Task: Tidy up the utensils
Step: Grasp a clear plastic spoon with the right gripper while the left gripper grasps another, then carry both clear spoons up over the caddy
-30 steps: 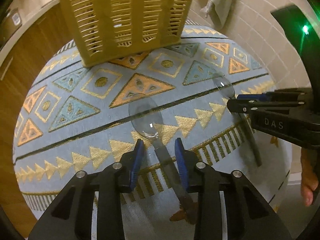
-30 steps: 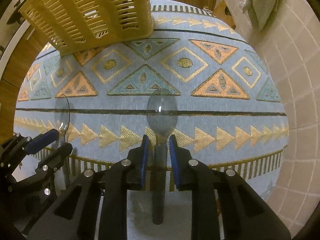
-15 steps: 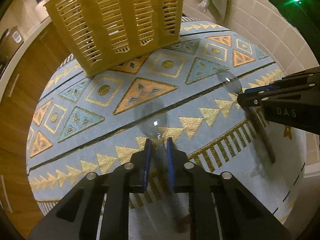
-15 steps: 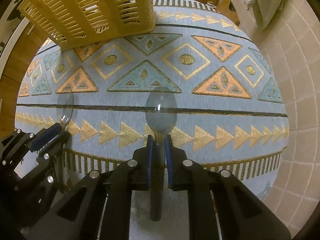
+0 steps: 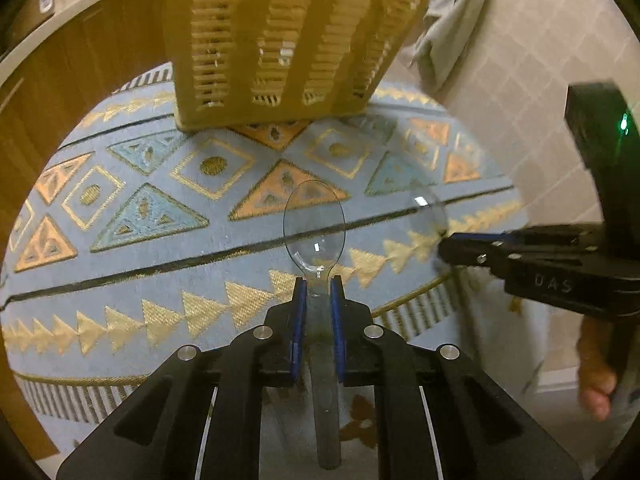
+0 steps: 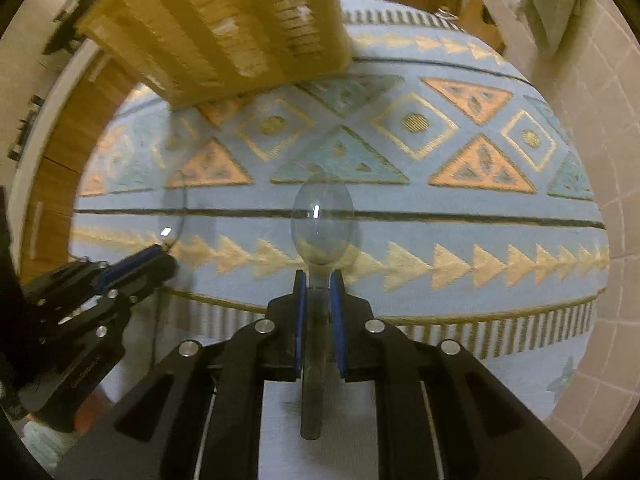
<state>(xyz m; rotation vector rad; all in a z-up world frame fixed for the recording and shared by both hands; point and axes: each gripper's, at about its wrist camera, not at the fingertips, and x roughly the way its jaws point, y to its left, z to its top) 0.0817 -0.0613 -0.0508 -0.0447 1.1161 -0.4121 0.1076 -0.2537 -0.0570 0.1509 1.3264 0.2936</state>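
My left gripper (image 5: 317,286) is shut on the neck of a clear plastic spoon (image 5: 314,224), whose bowl points ahead above the patterned cloth. My right gripper (image 6: 319,280) is shut on a second clear plastic spoon (image 6: 323,220) in the same way. Each gripper shows in the other's view: the right gripper (image 5: 446,242) at the right with its spoon bowl (image 5: 426,210), the left gripper (image 6: 168,254) at the left with its spoon bowl (image 6: 174,210). A yellow slatted basket (image 5: 288,40) stands at the back of the table.
The round table carries a blue cloth (image 5: 120,280) with orange and gold triangles. Wooden cabinets (image 5: 80,60) lie to the left, a tiled wall (image 5: 520,60) to the right with a grey towel (image 5: 452,28) hanging. A person's hand (image 5: 596,368) holds the right gripper's handle.
Both grippers have closed on the spoon handles that lay between their fingers. The left one has lifted its spoon off the cloth and come nearer the basket; the right has tilted a little.
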